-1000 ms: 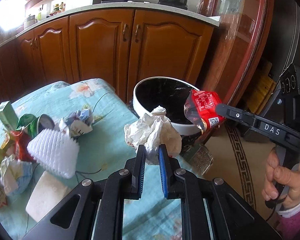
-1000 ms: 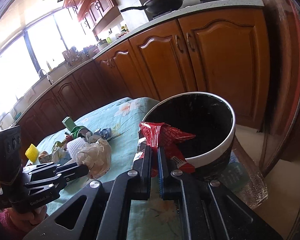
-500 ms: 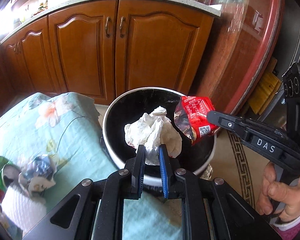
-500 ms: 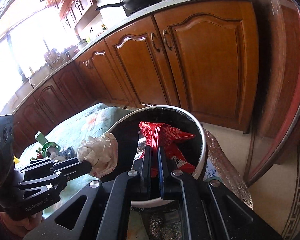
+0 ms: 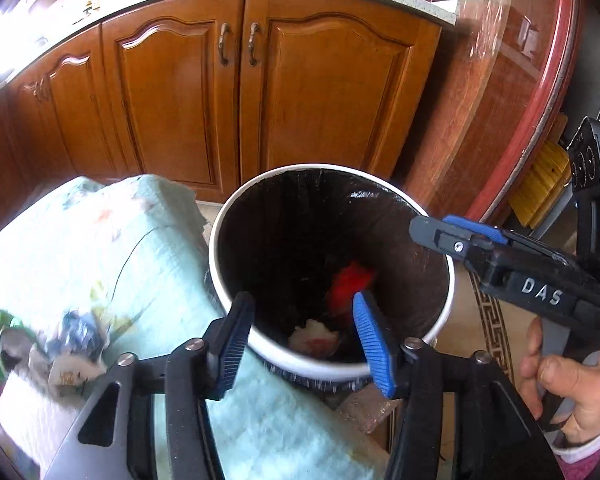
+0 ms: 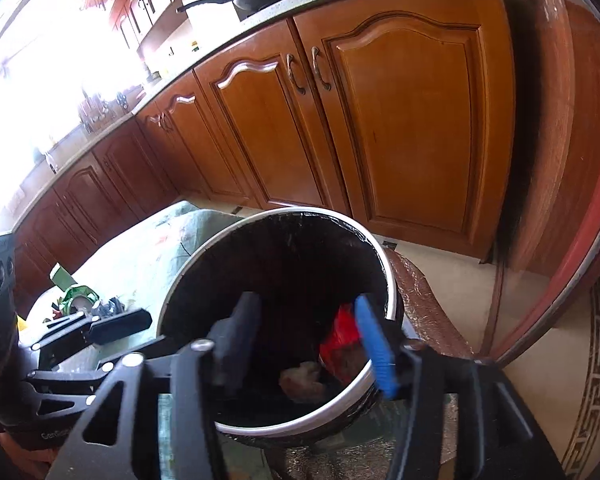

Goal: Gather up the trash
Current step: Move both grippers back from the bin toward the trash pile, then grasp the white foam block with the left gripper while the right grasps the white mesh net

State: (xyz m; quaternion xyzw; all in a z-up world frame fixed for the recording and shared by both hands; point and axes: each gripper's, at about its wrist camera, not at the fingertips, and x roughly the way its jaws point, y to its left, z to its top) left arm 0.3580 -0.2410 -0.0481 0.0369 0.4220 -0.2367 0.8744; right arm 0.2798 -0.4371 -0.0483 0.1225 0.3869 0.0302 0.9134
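A white bin (image 5: 446,304) with a black liner stands beside the table; it also shows in the right wrist view (image 6: 374,376). Inside it lie a red snack wrapper (image 5: 350,284) and a crumpled white paper (image 5: 314,336); both show in the right wrist view, the wrapper (image 6: 340,336) and the paper (image 6: 300,376). My left gripper (image 5: 304,320) is open and empty over the bin's near rim. My right gripper (image 6: 306,320) is open and empty above the bin, and appears from the side in the left wrist view (image 5: 440,228).
The table has a pale green flowered cloth (image 5: 100,248). Several pieces of trash lie on it at the left: a crumpled foil wrapper (image 5: 76,344), a green can (image 6: 78,296), a green carton (image 6: 60,274). Wooden cabinets (image 5: 300,100) stand behind the bin.
Both grippers have opened above the bin. The crumpled white paper and the red wrapper have dropped from them into the bin.
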